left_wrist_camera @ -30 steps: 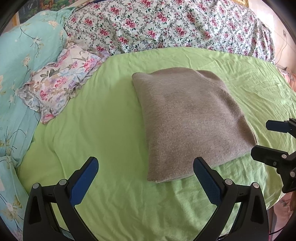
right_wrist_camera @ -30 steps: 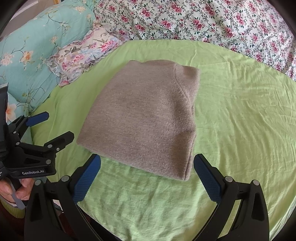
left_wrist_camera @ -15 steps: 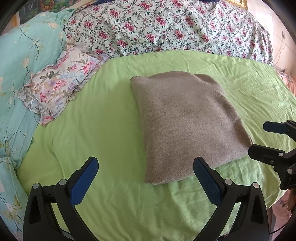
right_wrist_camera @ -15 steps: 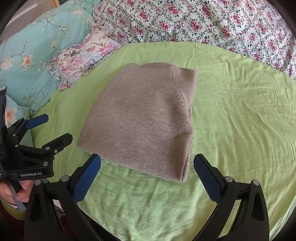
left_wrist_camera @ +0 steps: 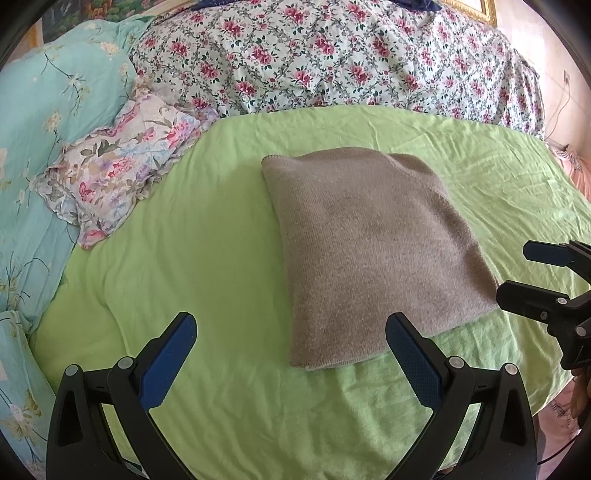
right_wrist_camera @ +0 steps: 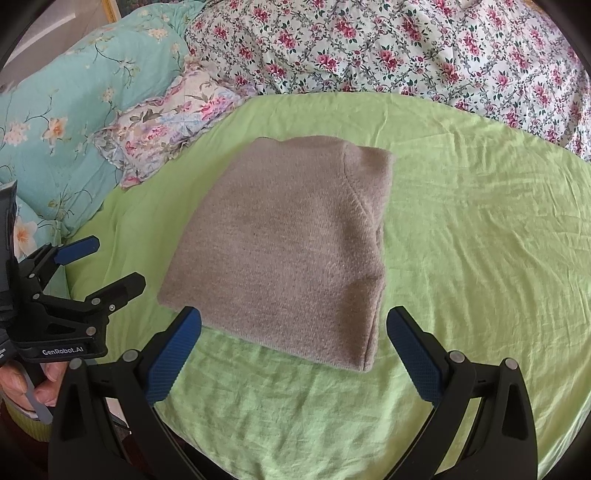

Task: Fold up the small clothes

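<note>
— What can't you make out?

— The left gripper (left_wrist_camera: 291, 330) and the right gripper (right_wrist_camera: 293, 326) each run off the bottom edge of their own view, so the handles are out of sight. In the left view the right gripper is cut by the right edge.

— And the sweater (left_wrist_camera: 369, 251)?

— Folded, so its inner layers and sleeves are hidden; what kind of garment it is can't be told for sure.

— The hand (right_wrist_camera: 35, 384)?

— Only a few fingers show at the left edge; the rest is behind the gripper body.

— Bedding?

— The quilt (right_wrist_camera: 406, 48) and the teal cover (left_wrist_camera: 44, 122) run past the frame; the picture frame (left_wrist_camera: 472, 7) is only a corner.
</note>
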Action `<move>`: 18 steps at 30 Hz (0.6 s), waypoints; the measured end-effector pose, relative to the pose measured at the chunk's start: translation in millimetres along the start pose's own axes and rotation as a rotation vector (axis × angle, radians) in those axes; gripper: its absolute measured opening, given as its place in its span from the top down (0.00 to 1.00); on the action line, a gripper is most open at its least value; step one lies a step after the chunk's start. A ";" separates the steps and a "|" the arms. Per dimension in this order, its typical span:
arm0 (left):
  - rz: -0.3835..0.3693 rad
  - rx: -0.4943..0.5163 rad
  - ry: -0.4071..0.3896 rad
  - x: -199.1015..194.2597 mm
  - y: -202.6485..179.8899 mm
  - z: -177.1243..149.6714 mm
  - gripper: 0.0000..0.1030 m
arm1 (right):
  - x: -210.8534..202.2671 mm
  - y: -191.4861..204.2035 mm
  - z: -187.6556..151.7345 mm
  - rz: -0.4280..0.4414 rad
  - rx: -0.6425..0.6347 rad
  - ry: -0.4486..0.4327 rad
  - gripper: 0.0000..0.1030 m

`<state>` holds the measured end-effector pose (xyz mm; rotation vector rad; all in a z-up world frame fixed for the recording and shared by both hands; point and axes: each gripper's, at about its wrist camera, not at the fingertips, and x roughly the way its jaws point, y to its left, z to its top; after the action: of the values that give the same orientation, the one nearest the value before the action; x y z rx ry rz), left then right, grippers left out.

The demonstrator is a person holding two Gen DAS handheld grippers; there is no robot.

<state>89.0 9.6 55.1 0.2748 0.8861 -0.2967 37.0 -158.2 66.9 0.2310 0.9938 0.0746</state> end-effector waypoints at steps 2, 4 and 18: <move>-0.002 -0.002 0.000 0.4 0.5 1.6 0.01 | 1.8 0.2 3.1 -0.002 -0.007 0.004 0.02; -0.002 -0.004 0.001 1.5 1.7 4.2 0.01 | 2.7 0.1 7.7 -0.006 -0.016 0.005 0.02; -0.003 -0.013 -0.016 17.2 11.6 39.8 0.01 | 19.7 -20.7 44.6 -0.017 -0.025 0.005 0.02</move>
<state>131.9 3.8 66.8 0.2587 0.8724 -0.2959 84.2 -182.1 69.4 0.2000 0.9991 0.0724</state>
